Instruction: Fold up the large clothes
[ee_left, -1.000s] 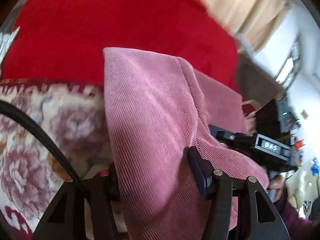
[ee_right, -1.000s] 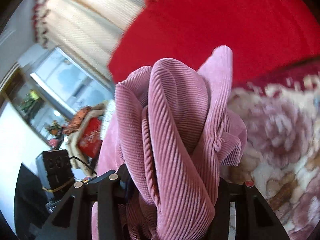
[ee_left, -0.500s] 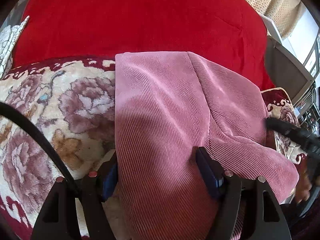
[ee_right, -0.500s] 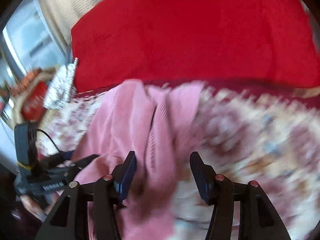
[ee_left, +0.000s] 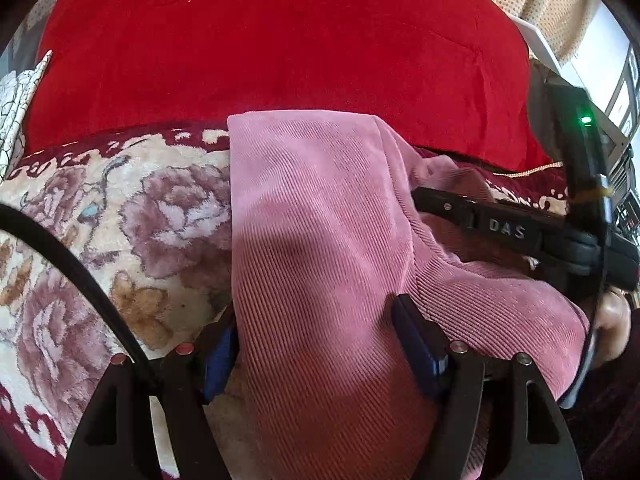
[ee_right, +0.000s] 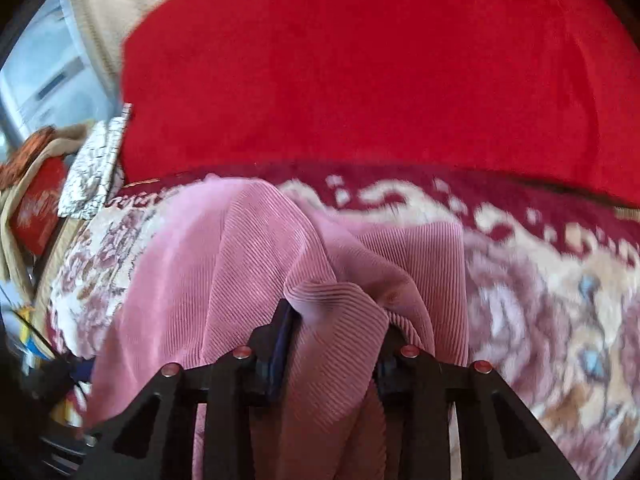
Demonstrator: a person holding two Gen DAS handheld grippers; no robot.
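Left wrist view: a red backrest (ee_left: pixel 280 48) fills the far side of the scene, and below it a floral plush cover (ee_left: pixel 120 216) serves as the folding surface, broad and soft enough to lay a large garment flat. Across that cover, from the near edge toward the backrest, lies the pink corduroy garment (ee_left: pixel 320 240), doubled into a long panel with its straight far edge close to the cushion seam. The left gripper (ee_left: pixel 316 344) has its blue-padded fingers (ee_left: pixel 416 340) standing wide on either side of the panel, the cloth running slack between them; whether they press it at all cannot be told, but it reads as released. To the right, the other tool's black body crosses over the fabric. In the right wrist view, the right gripper (ee_right: pixel 332 340) is clenched on a bunched fold of the same garment (ee_right: pixel 224 264), apparently gathering the loose right side to bring it over the flat panel. A black cable (ee_left: pixel 72 264) loops across the near left, clear of the cloth.
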